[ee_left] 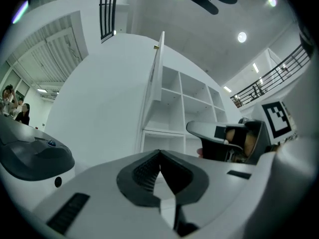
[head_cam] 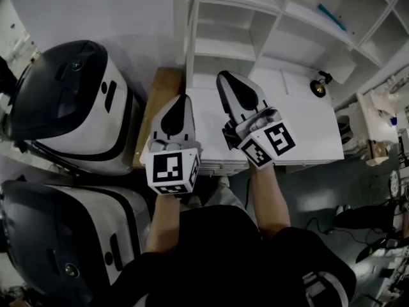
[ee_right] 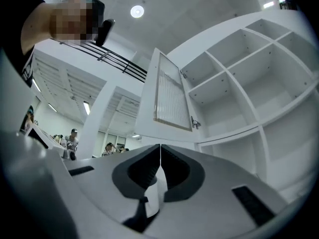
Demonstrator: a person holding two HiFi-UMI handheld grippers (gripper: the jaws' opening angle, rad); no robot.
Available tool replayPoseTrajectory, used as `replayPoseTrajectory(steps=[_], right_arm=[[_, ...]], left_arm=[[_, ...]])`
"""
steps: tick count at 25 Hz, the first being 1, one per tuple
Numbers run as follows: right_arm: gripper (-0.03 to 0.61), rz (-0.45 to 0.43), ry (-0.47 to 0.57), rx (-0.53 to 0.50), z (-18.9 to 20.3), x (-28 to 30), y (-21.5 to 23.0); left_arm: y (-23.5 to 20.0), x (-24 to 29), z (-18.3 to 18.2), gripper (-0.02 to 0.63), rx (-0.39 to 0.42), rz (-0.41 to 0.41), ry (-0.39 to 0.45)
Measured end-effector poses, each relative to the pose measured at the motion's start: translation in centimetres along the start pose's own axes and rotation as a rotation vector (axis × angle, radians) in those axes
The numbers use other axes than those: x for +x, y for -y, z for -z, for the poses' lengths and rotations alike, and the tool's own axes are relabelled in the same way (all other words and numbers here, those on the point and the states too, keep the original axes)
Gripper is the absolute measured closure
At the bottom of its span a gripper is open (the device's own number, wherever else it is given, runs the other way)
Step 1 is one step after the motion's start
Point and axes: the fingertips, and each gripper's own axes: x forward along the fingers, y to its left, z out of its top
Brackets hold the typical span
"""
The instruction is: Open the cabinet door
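Observation:
A white cabinet (head_cam: 268, 31) with open shelves stands ahead of me. In the right gripper view its upper door (ee_right: 172, 101), with a ribbed glass panel, is swung open to the left of the shelves (ee_right: 249, 73). The left gripper view shows that door (ee_left: 157, 68) edge-on. My left gripper (head_cam: 183, 98) (ee_left: 160, 152) is shut with nothing in it and points up at the shelves. My right gripper (head_cam: 225, 75) (ee_right: 160, 146) is beside it, a little further forward, also shut and empty. Both hang over a white panel (head_cam: 307, 133) that bears a dark knob (head_cam: 317, 85).
Two large black-and-white machines (head_cam: 70, 101) (head_cam: 57, 235) stand close on the left. A wooden edge (head_cam: 160, 88) runs between them and the cabinet. Cables and gear lie on the floor at the right (head_cam: 377, 229). People (ee_right: 72, 141) stand far off in the hall.

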Motion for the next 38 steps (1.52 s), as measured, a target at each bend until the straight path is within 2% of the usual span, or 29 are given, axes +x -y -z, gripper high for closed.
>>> replayPoseTrajectory(steps=[5,11,15,20,27,38], right_arm=[[0.560,0.099,-0.050,0.016,2.2,-2.1,0.7],[0.560,0.199,-0.112,0.056,5.1,-3.8,1.3],[0.561,0.275,-0.161,0.046,6.9,-5.2,1.5],[0.561,0.328,-0.179,0.004,7.7,-5.4,2.1],[0.561,0.370,-0.186,-0.014,7.8,-5.9,3.8],[0.561,0.369,-0.182,-0.025,7.6,-4.5,4.5]], left_arm=[[1.2,0.1,1.1,0.600,-0.019,0.053,-0.017],[1.3,0.7,1.8,0.601,-0.021,0.070,-0.039],[2.4,1.0,2.4,0.600,-0.033,0.111,-0.050],[3.8,2.1,3.8,0.601,-0.035,0.167,-0.064],[5.2,3.8,3.8,0.600,-0.026,0.221,-0.052],[4.6,5.2,3.2,0.601,-0.018,0.234,-0.042]])
